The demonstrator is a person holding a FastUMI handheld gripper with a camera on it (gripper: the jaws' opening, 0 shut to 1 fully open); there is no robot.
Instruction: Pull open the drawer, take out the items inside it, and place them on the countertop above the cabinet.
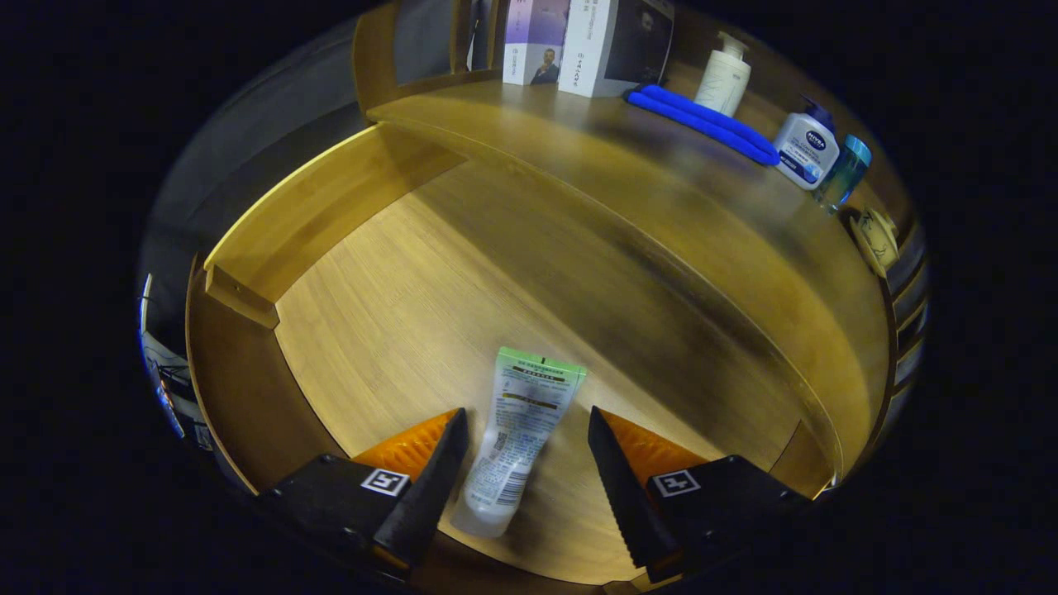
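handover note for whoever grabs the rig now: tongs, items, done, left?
Tongs: open, straddling the tube, which lies flat on the drawer floor between the fingers; a gap shows on each side, no grip yet.
Drawer: pulled open. The tube is the one item seen inside.
Countertop: holds a blue cloth, two pump bottles, a teal bottle and boxes at the back.
Done: drawer opened.
Left: shut on the tube, lift it, set it on the countertop.
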